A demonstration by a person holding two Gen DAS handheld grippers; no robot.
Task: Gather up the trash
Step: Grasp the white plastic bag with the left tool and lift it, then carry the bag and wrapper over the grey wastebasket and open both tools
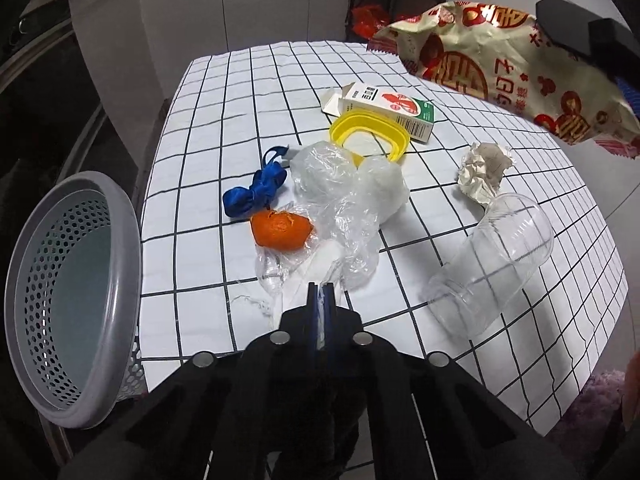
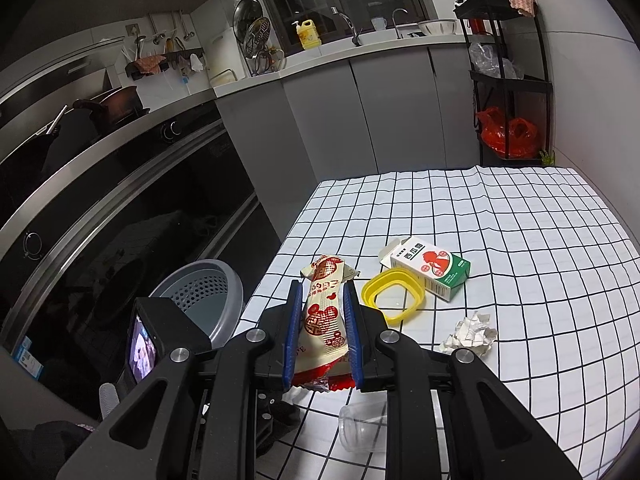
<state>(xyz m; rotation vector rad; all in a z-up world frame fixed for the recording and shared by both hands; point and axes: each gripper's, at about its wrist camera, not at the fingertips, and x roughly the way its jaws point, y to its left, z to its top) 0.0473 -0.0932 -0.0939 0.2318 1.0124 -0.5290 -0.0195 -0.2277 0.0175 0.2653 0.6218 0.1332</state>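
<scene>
Slippage threatens: right gripper [image 2: 322,312] jaws clamp the snack wrapper [image 2: 325,312] well short of the basket [image 2: 234,286], while left gripper [image 1: 320,294] jaws pinch flimsy plastic film [image 1: 348,232].

A surface [image 1: 248,92] covered in a white cloth with a black grid carries scattered trash. Near its centre lies a yellow plastic ring [image 1: 370,136], touching a small white and green carton [image 1: 394,110] at its 1 o'clock. At the ring's 7 o'clock sit crumpled clear plastic film [image 1: 340,196], a blue ribbon [image 1: 256,188] and an orange peel [image 1: 280,230]. A ball of crumpled paper [image 1: 484,170] rests at 3 o'clock, with a clear plastic cup [image 1: 492,264] on its side just beside it.
</scene>
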